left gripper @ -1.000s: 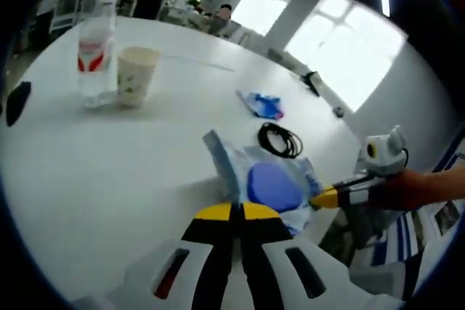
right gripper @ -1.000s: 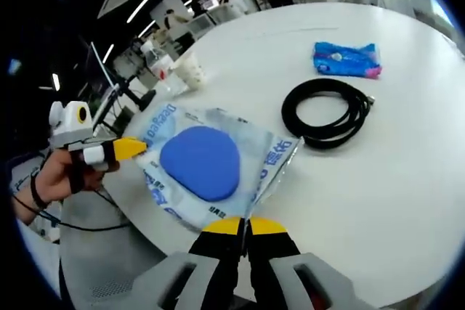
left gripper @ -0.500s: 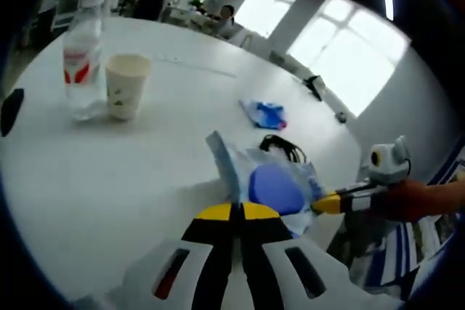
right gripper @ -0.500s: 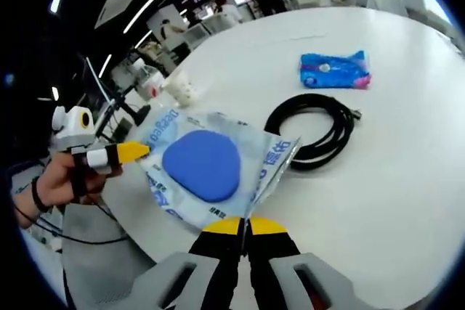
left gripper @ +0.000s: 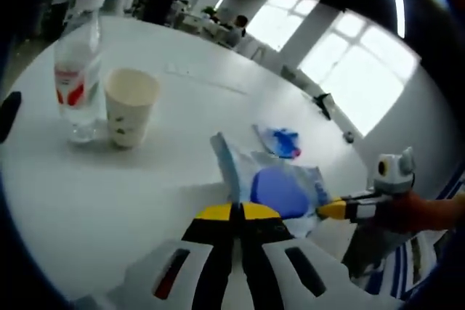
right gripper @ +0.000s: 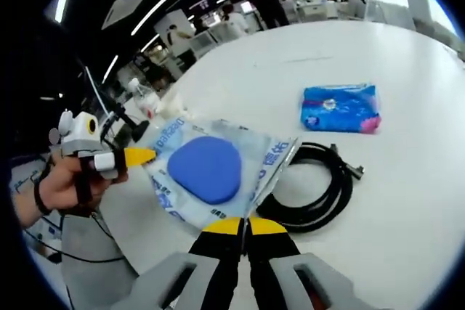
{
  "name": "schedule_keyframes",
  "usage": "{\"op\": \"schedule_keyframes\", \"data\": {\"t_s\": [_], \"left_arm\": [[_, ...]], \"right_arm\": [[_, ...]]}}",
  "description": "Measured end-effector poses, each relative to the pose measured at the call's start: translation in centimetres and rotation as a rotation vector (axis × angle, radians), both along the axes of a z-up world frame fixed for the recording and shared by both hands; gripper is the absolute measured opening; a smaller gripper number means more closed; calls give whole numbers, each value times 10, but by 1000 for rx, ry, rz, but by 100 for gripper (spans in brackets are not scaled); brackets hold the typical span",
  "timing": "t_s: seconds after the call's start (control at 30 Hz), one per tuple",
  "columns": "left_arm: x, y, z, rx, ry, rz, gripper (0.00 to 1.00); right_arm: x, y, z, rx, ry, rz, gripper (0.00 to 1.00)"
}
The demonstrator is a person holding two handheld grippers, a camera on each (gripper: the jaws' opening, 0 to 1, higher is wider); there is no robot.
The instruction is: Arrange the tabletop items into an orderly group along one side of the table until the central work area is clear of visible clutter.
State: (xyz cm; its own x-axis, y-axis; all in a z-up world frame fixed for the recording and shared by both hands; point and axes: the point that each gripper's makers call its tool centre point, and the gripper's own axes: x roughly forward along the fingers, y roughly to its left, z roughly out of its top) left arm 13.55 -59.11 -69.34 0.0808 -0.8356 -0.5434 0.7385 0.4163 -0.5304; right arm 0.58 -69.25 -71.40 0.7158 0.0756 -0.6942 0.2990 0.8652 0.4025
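Note:
A clear plastic bag with a blue pad inside [left gripper: 280, 188] [right gripper: 205, 168] hangs between my two grippers above the white table [left gripper: 109, 194]. My left gripper [left gripper: 236, 212] is shut on one edge of the bag. It enters the right gripper view from the left [right gripper: 139, 155], held by a hand. My right gripper [right gripper: 243, 224] is shut on the opposite corner, and its yellow tip [left gripper: 330, 210] shows in the left gripper view. A coiled black cable [right gripper: 316, 186] lies partly under the bag. A blue tissue pack [right gripper: 341, 107] [left gripper: 281, 140] lies beyond it.
A water bottle [left gripper: 76, 81] and a paper cup [left gripper: 129, 107] stand together at the far left of the table. A dark object [left gripper: 7, 114] lies at the table's left edge. People and desks fill the room behind. The table edge runs close to the bag.
Both grippers stay shut on the bag and have carried it over the cable, which it now hides in the left gripper view. The bottle and cup look nearer.

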Motion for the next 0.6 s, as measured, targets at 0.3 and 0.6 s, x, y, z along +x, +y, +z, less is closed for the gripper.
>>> {"op": "schedule_keyframes", "data": {"t_s": [0.3, 0.6], "left_arm": [[25, -11, -5, 10, 6, 89, 0], [38, -15, -11, 10, 4, 115, 0]], "right_arm": [[28, -16, -3, -11, -3, 34, 0], [42, -24, -12, -13, 31, 81, 0]]}}
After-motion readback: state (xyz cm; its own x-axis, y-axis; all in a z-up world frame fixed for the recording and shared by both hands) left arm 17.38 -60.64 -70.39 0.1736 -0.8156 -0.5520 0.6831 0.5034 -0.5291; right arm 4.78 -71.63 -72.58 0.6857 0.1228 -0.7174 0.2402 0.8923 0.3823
